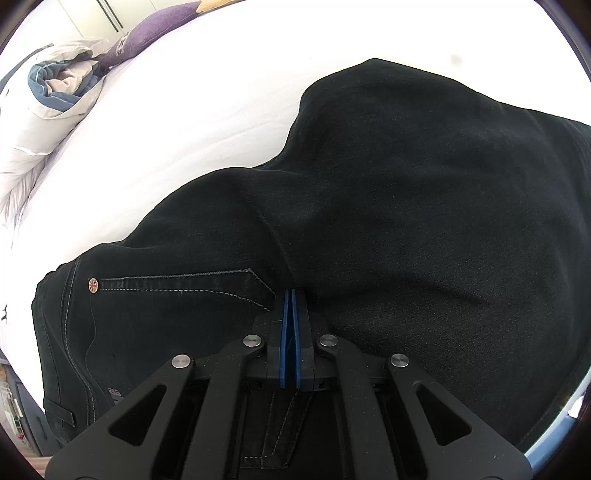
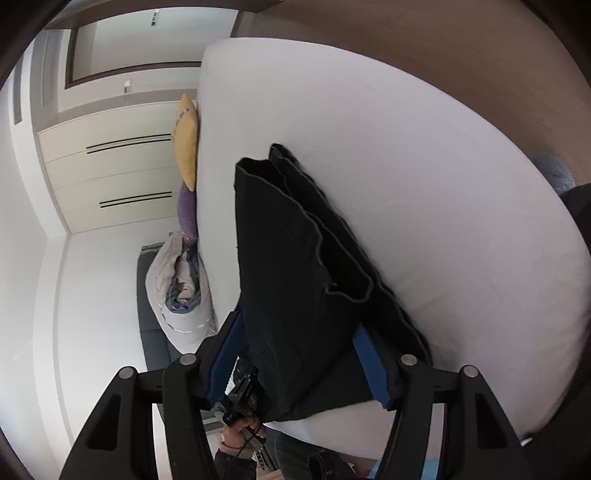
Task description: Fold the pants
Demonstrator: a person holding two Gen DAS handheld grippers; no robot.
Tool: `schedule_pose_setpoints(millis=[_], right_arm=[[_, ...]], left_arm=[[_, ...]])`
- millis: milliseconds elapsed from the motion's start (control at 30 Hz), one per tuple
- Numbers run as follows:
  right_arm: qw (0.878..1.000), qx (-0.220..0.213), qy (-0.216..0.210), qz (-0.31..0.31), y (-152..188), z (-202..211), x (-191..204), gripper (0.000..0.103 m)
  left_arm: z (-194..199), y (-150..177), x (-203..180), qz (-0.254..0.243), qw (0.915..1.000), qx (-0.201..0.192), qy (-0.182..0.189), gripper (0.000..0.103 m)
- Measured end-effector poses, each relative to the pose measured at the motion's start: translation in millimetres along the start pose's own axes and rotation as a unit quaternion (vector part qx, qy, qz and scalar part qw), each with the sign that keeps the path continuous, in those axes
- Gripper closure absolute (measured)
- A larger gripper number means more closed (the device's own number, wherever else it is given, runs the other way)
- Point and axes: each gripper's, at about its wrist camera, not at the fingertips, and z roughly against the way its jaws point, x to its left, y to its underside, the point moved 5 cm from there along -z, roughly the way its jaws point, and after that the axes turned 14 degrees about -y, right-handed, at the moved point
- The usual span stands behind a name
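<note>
Black pants [image 1: 406, 203] lie on a white bed [image 1: 184, 129], waist and a stitched pocket nearest, legs humped up toward the far right. My left gripper [image 1: 290, 295] is shut, blue pads together, its tips pressed onto the cloth by the crotch seam. In the right wrist view the pants [image 2: 295, 258] fill the space between the wide jaws of my right gripper [image 2: 295, 323], hems at the far end. The cloth lies against the right pad [image 2: 373, 369] and only meets the left pad [image 2: 225, 354] near its tip. The left gripper [image 2: 240, 398], held by a hand [image 2: 236, 435], shows behind.
A bunched duvet [image 1: 55, 81] and a purple pillow [image 1: 155, 33] sit at the bed's far left end. In the right wrist view a yellow pillow [image 2: 186, 140], the purple pillow [image 2: 186, 214], the duvet [image 2: 181, 295], a cream wardrobe [image 2: 110, 166] and wood panelling [image 2: 443, 44] border the bed [image 2: 461, 184].
</note>
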Motion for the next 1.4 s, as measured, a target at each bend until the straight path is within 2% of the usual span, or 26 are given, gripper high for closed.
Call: schedule_pose_setpoints(millis=[33,67,133,267,400,500,600,733,800,867,900,933,967,1000,1100,1133,1233,1400], right_arm=[[1.000,-0.003,-0.003,0.005,-2,-2,1,0.048],[1.000,-0.003,0.000,0.013,-3,-4,2,0.068],[0.999,0.001,0.017,0.034,-1,-7,6,0.094],[0.996,-0.013,0.046,0.080,4,4,23,0.097],[0.994,-0.028,0.061,0.089,21,22,28,0.098],[0.993,-0.036,0.086,0.067,30,31,8,0.098],[0.995,-0.040,0.088,0.032,33,37,-18,0.099],[0.993,-0.032,0.104,0.055,29,31,-18,0.098],[0.991,-0.005,0.115,0.068,28,28,-14,0.091],[0.989,0.011,0.126,0.079,24,35,-3,0.074],[0.985,0.002,0.139,0.104,18,43,8,0.065],[0.979,-0.010,0.155,0.132,13,50,18,0.050],[0.974,-0.022,0.160,0.162,8,57,30,0.049],[0.972,-0.024,0.139,0.190,0,60,45,0.049],[0.969,0.009,0.061,0.238,-14,45,75,0.050],[0.967,0.014,0.050,0.249,-22,38,80,0.050],[0.975,0.039,0.024,0.215,-47,16,70,0.050],[0.981,0.064,0.028,0.181,-68,-2,49,0.050]], left_arm=[[0,1,1,0.000,1.0000,-0.001,0.000,0.101],[1,1,1,0.000,1.0000,-0.001,0.000,0.101],[1,1,2,0.000,1.0000,-0.001,-0.001,0.101],[0,1,2,-0.001,1.0000,-0.002,0.001,0.101],[0,0,4,-0.001,1.0000,0.000,0.007,0.101],[1,-1,5,-0.004,1.0000,0.001,0.009,0.101],[1,-2,5,-0.005,0.9999,0.001,0.009,0.101],[1,-3,5,-0.007,0.9999,0.000,0.010,0.101],[1,-3,5,-0.005,0.9999,0.000,0.010,0.101],[1,-3,5,-0.003,0.9999,-0.001,0.011,0.101],[2,-3,5,-0.003,0.9999,-0.001,0.011,0.101],[2,-2,5,-0.002,0.9999,-0.001,0.011,0.101],[2,-2,6,-0.003,0.9999,-0.001,0.011,0.101],[2,-3,6,-0.003,0.9999,0.000,0.011,0.101],[2,-3,5,-0.007,0.9999,0.001,0.008,0.101],[2,-4,4,-0.008,0.9999,0.002,0.007,0.101],[1,-5,2,-0.010,0.9999,0.006,0.003,0.101],[1,-8,-2,-0.017,0.9998,0.008,-0.002,0.101]])
